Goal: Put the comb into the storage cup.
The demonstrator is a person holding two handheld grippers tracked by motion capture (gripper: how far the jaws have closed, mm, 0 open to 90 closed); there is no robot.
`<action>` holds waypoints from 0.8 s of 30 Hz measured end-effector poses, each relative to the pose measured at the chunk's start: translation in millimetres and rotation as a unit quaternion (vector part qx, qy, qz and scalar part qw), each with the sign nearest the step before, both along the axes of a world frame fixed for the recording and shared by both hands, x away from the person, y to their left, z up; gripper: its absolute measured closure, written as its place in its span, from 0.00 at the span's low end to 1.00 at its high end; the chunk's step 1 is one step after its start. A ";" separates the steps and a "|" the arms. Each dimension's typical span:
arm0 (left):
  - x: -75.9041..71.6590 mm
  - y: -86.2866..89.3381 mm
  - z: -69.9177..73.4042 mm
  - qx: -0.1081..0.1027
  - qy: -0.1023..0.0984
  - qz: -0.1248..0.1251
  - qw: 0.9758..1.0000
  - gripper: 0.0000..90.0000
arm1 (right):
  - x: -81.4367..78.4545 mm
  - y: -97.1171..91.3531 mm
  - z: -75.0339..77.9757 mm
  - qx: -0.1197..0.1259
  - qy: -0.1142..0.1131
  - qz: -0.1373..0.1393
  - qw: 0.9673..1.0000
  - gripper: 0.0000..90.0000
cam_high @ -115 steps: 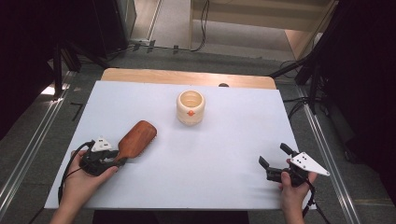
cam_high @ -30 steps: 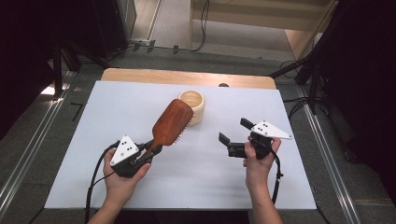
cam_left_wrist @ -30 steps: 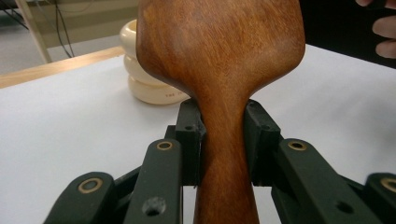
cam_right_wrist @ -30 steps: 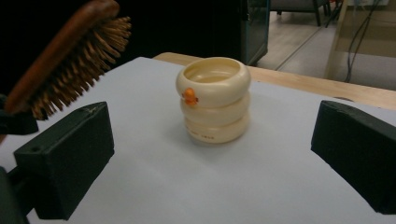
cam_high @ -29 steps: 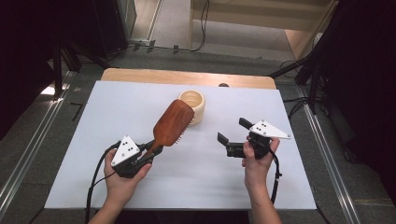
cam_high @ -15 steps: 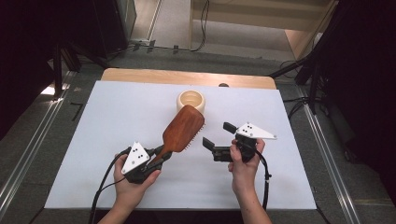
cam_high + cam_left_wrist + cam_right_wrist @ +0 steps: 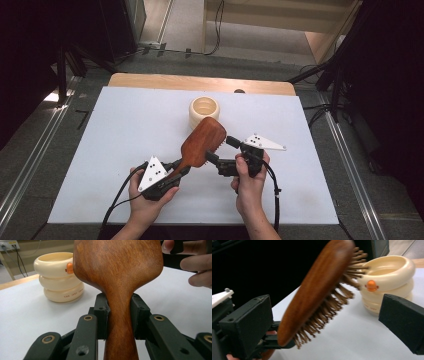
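- Wooden paddle hairbrush (image 7: 202, 142), reddish-brown, smooth polished back with visible grain: held above the white table surface (image 7: 115, 130), near its middle, head tilted up and away from the person toward the cream pot.
- Brush shape: broad oval head narrowing to a slim neck and handle; the underside carries rows of thin, brown, peg-like bristles, seen in the right gripper view (image 7: 329, 302).
- Left gripper (image 7: 177, 172): black, matte, jointed links with brass-coloured rivets. Its two jaws are drawn in to a narrow gap and press on both sides of the brush's neck, as the left gripper view shows (image 7: 120, 312). A grey three-cornered plate sits on top and a black cable trails back to the table edge.
- Right gripper (image 7: 217, 150): jaws stand wide apart, the blocky black pads lying to either side of the brush head. In the right gripper view (image 7: 329, 325) the pads are clear of the wood and bristles; nothing is gripped.
- Cream-coloured round pot (image 7: 204, 111), glossy, built of stacked rounded rings, with a small orange knob on its side (image 7: 371, 285) and faint lettering on its lowest ring: stands on the table just beyond the brush head, open mouth upward.
- Table: flat white matte sheet over a pale wooden board (image 7: 200, 82) that shows along the far edge.
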State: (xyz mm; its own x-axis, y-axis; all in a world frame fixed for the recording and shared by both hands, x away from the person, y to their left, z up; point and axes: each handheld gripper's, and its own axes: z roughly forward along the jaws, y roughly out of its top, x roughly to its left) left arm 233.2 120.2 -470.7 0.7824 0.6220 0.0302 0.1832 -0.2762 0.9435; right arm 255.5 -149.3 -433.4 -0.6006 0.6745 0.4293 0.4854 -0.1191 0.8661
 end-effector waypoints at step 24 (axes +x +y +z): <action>-12.9 -15.2 -3.3 -0.003 -0.028 -0.011 1.000 0.80 | 3.5 21.9 -5.3 0.048 0.049 -0.005 0.998 0.20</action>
State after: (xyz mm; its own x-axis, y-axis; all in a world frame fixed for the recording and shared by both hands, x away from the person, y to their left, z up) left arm 220.3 105.0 -474.1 0.7929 0.6052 0.0700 0.1242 -0.2731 0.9539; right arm 259.0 -127.4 -438.7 -0.5462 0.6338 0.5476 0.5649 -0.2040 0.7996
